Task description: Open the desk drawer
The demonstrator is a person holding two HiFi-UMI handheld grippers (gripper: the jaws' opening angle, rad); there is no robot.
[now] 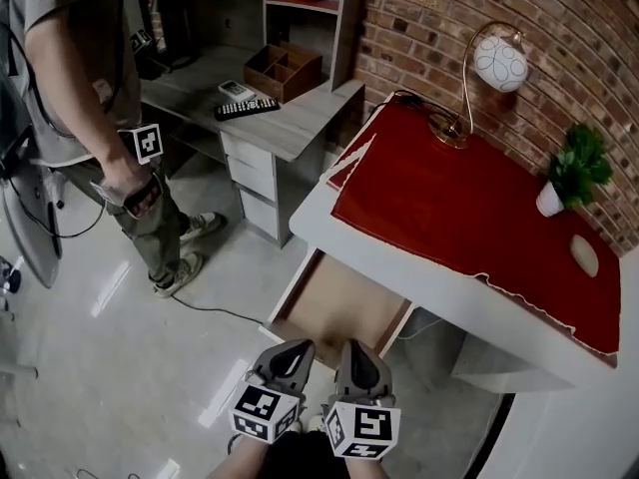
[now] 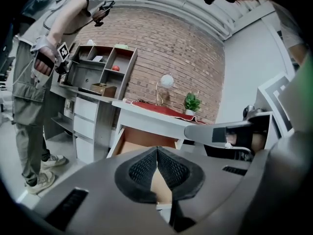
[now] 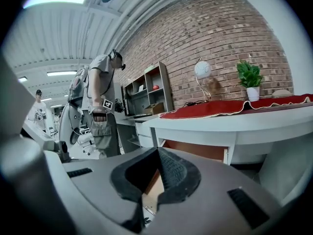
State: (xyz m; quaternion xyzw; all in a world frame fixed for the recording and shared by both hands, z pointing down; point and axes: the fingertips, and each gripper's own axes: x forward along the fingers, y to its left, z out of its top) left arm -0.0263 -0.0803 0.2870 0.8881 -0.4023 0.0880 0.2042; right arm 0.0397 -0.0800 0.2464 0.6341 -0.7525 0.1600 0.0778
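While the desk drawer [image 1: 344, 302] stands pulled out under the white tabletop [image 1: 419, 272] in the head view, left claw [image 1: 296, 352] and right claw [image 1: 354, 352] hover just before it; the left gripper view shows the left claw [image 2: 156, 151] clenched on nothing; the right gripper view shows the right claw [image 3: 157, 152] clenched, also empty

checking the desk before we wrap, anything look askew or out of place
The red cloth on the white desk looks folded over at its far left corner, pale underside showing. The drawer below stands pulled out.

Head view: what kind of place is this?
Probably a mock study in a lab: a desk with red cloth and lamp by a brick wall, plus another person with recording gear.
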